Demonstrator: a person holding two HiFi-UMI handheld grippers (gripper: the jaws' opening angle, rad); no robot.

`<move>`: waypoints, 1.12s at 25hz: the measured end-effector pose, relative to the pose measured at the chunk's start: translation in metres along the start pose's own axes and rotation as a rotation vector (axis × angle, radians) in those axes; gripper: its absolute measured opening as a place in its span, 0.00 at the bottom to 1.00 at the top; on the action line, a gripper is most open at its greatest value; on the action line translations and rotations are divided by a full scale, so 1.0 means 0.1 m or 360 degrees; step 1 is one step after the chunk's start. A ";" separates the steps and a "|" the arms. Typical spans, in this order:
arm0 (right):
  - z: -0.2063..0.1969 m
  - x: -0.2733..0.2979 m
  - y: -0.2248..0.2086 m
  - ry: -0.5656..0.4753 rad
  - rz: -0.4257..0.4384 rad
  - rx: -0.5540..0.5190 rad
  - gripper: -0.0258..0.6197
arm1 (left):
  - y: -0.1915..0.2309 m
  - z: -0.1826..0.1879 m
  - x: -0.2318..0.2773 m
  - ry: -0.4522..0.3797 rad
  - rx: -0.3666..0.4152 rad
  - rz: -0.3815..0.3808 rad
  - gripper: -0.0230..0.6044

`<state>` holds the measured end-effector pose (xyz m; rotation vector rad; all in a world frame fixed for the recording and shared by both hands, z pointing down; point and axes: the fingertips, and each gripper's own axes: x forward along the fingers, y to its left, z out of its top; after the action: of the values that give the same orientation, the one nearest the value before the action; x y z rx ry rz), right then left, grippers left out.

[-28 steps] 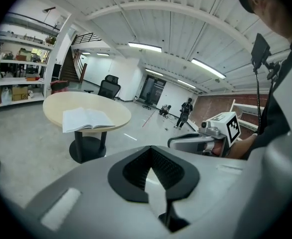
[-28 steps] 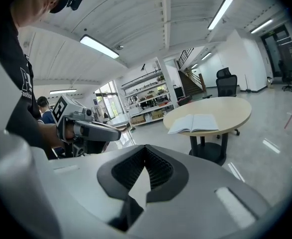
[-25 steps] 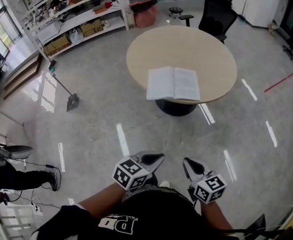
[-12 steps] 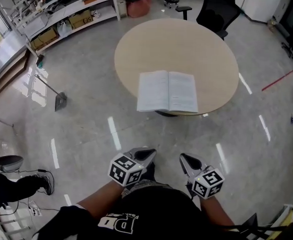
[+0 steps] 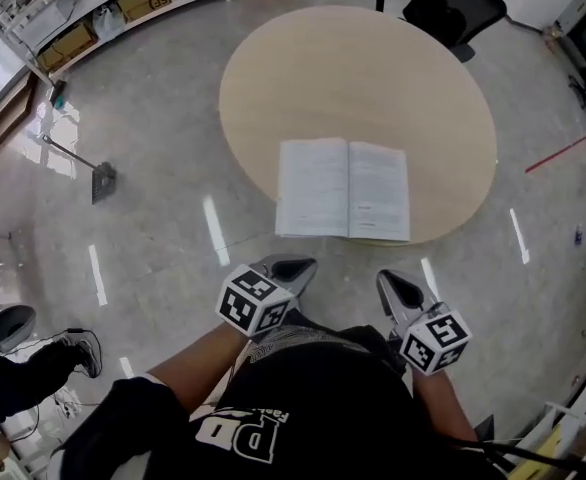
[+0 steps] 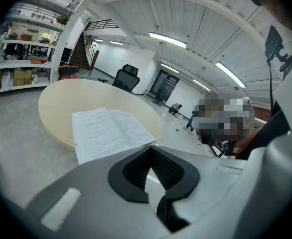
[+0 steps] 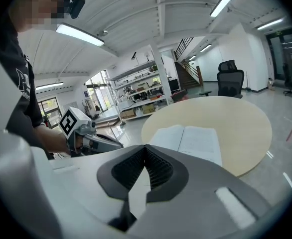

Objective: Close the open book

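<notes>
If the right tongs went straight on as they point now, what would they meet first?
Probably the open book at the near edge of the table; nothing shows between, though depth is unclear.

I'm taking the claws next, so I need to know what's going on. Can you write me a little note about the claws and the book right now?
Left claw: shut, empty, over the floor, short of the table.
Right claw: shut, empty, also short of the table.
White paper book: lies open and flat at the near edge of the round beige table.
Done: nothing yet; neither claw touches the book.
Left: reach the book, fold one half over the other, and close it.
</notes>
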<state>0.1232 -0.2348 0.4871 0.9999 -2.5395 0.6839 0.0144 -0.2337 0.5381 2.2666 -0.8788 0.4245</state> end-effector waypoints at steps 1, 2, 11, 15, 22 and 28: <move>0.04 0.05 -0.02 0.0004 0.0011 -0.0006 0.05 | 0.11 0.01 0.01 -0.0004 -0.0019 0.0025 0.05; 0.08 0.09 -0.04 0.0012 0.0025 -0.0015 0.05 | 0.23 0.02 0.01 -0.0021 -0.0043 0.0057 0.05; 0.14 0.38 -0.42 0.0155 0.0200 -0.0103 0.05 | 1.21 -0.22 -0.12 -0.0185 -0.0434 0.0593 0.05; 0.24 0.41 -0.57 0.0172 0.0253 -0.0154 0.05 | 1.32 -0.24 -0.21 -0.0292 -0.0596 0.0676 0.05; 0.16 0.37 -0.68 0.0185 0.0259 -0.0169 0.05 | 1.65 -0.45 0.00 -0.0395 -0.0802 0.0647 0.06; 0.03 0.30 -0.67 0.0203 0.0203 -0.0126 0.05 | 1.81 -0.65 0.25 -0.0393 -0.1014 0.0510 0.19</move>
<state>0.1491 -0.2956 0.5199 0.7496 -2.5131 0.6540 -0.0966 -0.3019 0.6824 1.6125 -1.2957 -0.0152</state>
